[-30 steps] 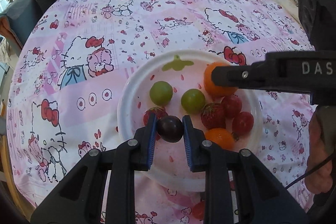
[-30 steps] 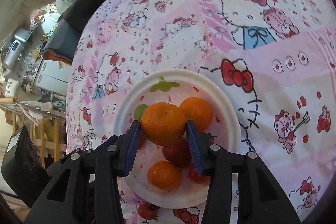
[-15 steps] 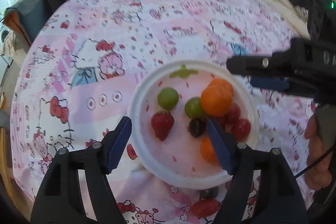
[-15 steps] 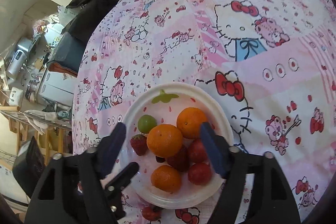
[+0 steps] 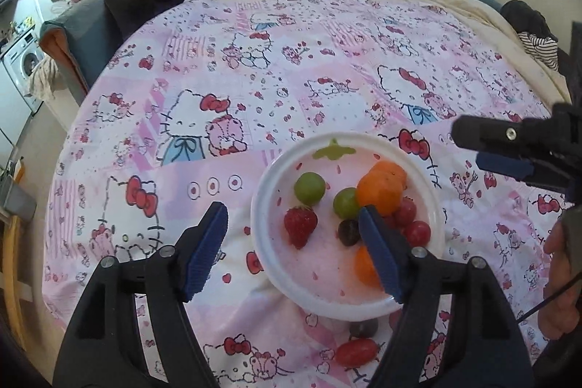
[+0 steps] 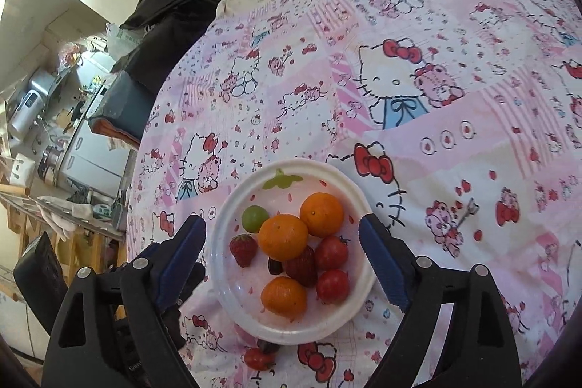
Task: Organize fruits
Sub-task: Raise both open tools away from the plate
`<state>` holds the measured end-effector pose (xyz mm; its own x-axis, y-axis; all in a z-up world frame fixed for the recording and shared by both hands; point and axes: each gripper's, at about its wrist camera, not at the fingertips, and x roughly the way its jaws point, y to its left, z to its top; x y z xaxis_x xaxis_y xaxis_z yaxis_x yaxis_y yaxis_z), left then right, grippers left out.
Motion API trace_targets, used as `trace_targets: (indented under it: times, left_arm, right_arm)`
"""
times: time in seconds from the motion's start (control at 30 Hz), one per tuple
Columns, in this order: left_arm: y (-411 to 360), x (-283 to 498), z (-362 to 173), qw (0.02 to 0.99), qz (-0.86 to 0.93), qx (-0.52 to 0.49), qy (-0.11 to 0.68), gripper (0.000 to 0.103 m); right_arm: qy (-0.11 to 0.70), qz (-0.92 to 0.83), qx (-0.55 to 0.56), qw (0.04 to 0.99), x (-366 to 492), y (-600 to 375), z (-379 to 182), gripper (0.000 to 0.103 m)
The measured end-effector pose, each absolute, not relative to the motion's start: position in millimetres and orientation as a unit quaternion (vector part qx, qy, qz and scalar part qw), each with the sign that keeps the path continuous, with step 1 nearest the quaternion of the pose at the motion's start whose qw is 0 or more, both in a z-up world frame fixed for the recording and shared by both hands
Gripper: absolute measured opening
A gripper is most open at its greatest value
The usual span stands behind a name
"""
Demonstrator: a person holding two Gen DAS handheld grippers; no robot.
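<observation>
Jaws: your left gripper (image 5: 293, 244) stands open, empty; your right gripper (image 6: 282, 255) is opening, empty, above the plate (image 6: 222, 279) of fruit.

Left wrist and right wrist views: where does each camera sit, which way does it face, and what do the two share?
Left wrist view: sits on the left tool, facing forward and down at the white plate; its own two fingers show, jaws apart and empty, plus the right tool and a hand at the right edge.
Right wrist view: sits on the right tool, looking down at the plate; its jaws are opening, gripping nothing, with the left tool low on the left.
Shared: plate, oranges, strawberry, patterned cloth.
</observation>
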<state>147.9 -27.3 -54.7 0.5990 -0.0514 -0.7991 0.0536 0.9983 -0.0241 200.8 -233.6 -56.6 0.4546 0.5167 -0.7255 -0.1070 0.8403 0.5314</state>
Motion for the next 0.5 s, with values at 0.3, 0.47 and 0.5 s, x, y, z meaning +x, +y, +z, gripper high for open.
trace_targets:
  times: [0.3,0.47,0.5]
  left_arm:
    - [-17.0,127.9,-29.4,0.905,-0.033,-0.012,0.424,0.072]
    - [-13.5,119.8,-19.5,0.906,-0.037,0.0,0.422,0.072]
    - [-11.9,117.8,-18.2,0.907,-0.035,0.0,0.42,0.072]
  right_arm:
    - [0.476,0.176,0.215,0.834,172.7,-246.7,-43.2,0.089]
    - [0.463,0.175,0.223,0.84,152.4,-253.8,-33.3,0.089]
    - [0.462,0.175,0.226,0.84,148.0,-255.3,-32.0,0.089]
